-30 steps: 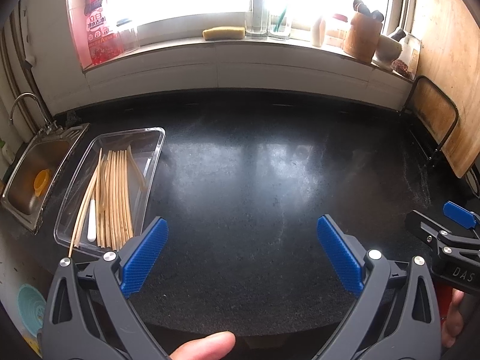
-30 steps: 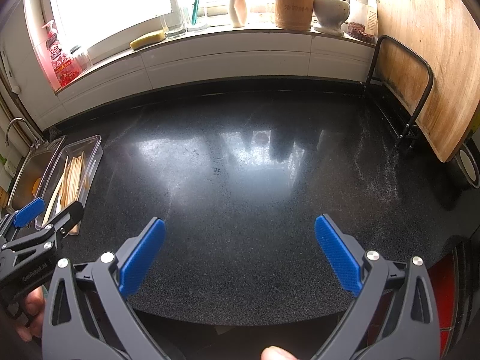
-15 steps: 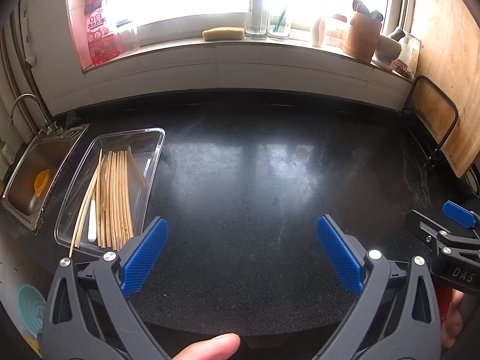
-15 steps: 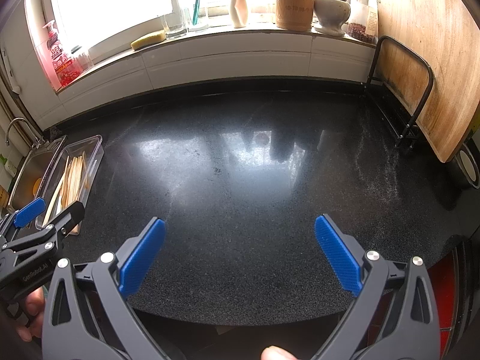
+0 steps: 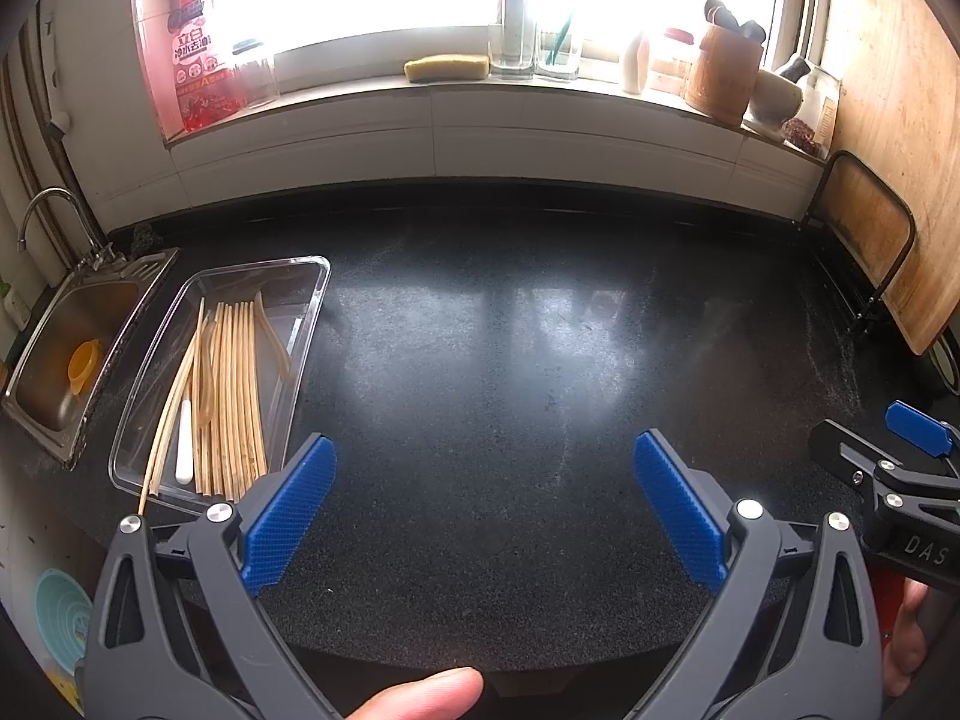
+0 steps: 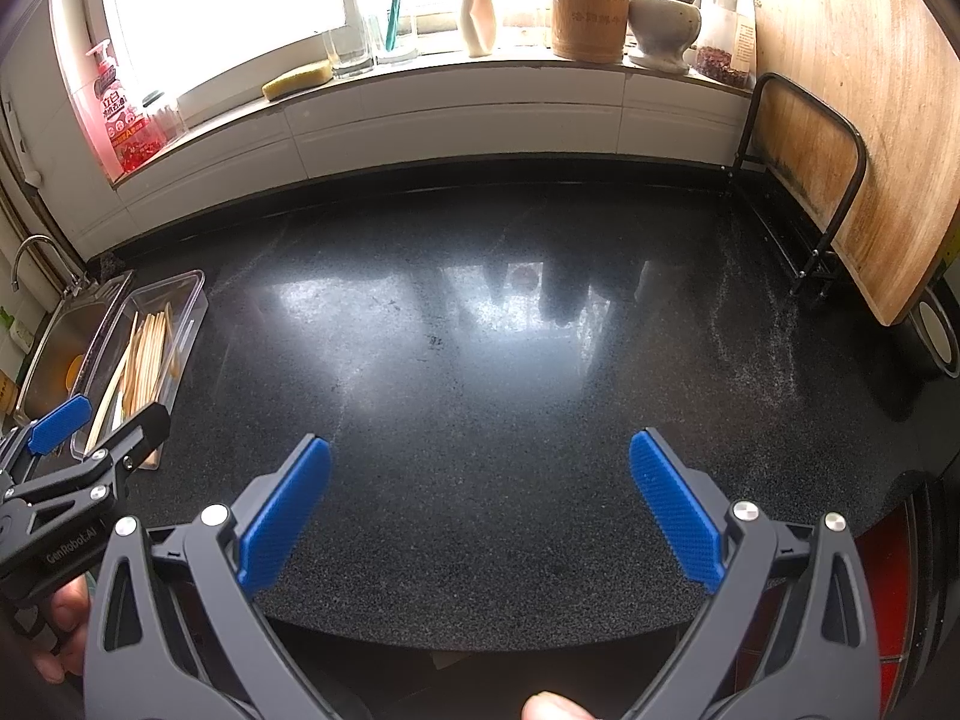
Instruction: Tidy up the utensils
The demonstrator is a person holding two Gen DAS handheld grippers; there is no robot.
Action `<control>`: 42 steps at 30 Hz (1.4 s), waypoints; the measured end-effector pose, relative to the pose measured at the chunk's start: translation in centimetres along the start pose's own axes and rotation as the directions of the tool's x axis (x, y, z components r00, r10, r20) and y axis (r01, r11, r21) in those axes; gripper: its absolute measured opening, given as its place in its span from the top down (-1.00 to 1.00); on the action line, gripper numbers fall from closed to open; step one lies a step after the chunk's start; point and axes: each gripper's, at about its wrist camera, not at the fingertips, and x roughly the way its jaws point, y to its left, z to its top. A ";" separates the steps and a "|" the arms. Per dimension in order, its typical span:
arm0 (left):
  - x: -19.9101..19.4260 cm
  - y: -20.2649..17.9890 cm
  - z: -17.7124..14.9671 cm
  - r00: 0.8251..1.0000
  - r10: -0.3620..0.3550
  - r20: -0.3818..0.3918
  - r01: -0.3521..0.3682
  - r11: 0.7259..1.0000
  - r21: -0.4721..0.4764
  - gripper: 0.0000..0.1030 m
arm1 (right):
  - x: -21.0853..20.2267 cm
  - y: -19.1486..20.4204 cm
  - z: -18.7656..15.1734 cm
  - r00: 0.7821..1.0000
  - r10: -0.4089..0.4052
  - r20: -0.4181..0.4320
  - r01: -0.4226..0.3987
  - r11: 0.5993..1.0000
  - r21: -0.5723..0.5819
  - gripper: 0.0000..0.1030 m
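Over bare counter (image 5: 480,372) we hold left gripper (image 5: 485,483) and right gripper (image 6: 480,489) wide apart, empty; we should approach chopsticks (image 5: 231,396) in tray (image 5: 312,306) lengthwise.

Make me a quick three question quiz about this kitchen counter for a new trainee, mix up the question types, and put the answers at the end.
1. True or false: the left gripper is shut on a chopstick.
2. Multiple choice: the chopsticks lie (A) in the sink, (B) in the clear tray, (C) on the windowsill.
3. Fill in: the tray sits on the black counter right beside the ____.

Key
1. False; both it and the right gripper are open and empty.
2. B
3. sink
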 end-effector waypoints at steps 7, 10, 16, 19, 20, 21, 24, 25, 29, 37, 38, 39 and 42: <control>-0.1 0.0 0.0 1.000 -0.001 0.001 0.001 1.000 0.004 -0.88 | 0.0 0.0 0.0 1.000 0.001 0.001 -0.001 1.000 -0.001 -0.88; -0.1 0.0 0.0 1.000 0.000 0.000 0.000 1.000 0.003 -0.88 | 0.0 0.0 0.0 1.000 0.001 0.001 -0.001 1.000 -0.001 -0.88; -0.1 -0.1 0.0 1.000 0.000 0.001 0.000 1.000 0.004 -0.88 | 0.0 0.0 0.0 1.000 -0.001 0.001 0.001 1.000 -0.001 -0.88; -0.1 -0.1 0.0 1.000 0.000 0.001 0.000 1.000 0.003 -0.88 | 0.0 0.0 0.0 1.000 0.001 0.002 -0.001 1.000 -0.002 -0.88; -0.1 -0.1 0.0 1.000 0.001 0.000 -0.001 1.000 0.003 -0.88 | 0.0 0.0 0.0 1.000 0.000 0.002 0.000 1.000 -0.001 -0.88; -0.1 -0.1 0.0 1.000 0.001 0.000 -0.001 1.000 0.003 -0.88 | 0.0 0.0 0.0 1.000 0.001 0.001 -0.001 1.000 0.000 -0.88; -0.1 -0.1 0.0 1.000 0.000 -0.001 0.000 1.000 0.006 -0.88 | 0.0 0.0 0.0 1.000 -0.001 0.001 0.001 1.000 -0.002 -0.88; -0.1 -0.1 0.0 1.000 -0.001 -0.001 0.001 1.000 0.005 -0.88 | 0.0 -0.1 0.0 1.000 0.001 0.001 -0.001 1.000 -0.002 -0.88; 0.0 -0.2 0.0 1.000 -0.003 -0.002 0.003 1.000 0.008 -0.88 | 0.0 -0.1 -0.1 1.000 0.001 0.001 -0.001 1.000 -0.001 -0.88; -0.1 -0.2 -0.1 1.000 -0.003 -0.001 0.003 1.000 0.008 -0.88 | 0.1 -0.2 0.0 1.000 0.000 0.002 0.000 1.000 -0.004 -0.88; 0.0 -0.2 -0.1 1.000 -0.003 -0.002 0.003 1.000 0.009 -0.88 | 0.1 -0.2 0.0 1.000 0.000 0.002 0.000 1.000 -0.005 -0.88; -0.1 -0.2 -0.1 1.000 -0.003 -0.001 0.003 1.000 0.009 -0.88 | 0.1 -0.2 0.0 1.000 0.000 0.002 0.001 1.000 -0.006 -0.88; 0.0 -0.3 -0.1 1.000 -0.004 -0.002 0.004 1.000 0.011 -0.88 | 0.1 -0.3 0.0 1.000 0.000 0.003 0.000 1.000 -0.010 -0.88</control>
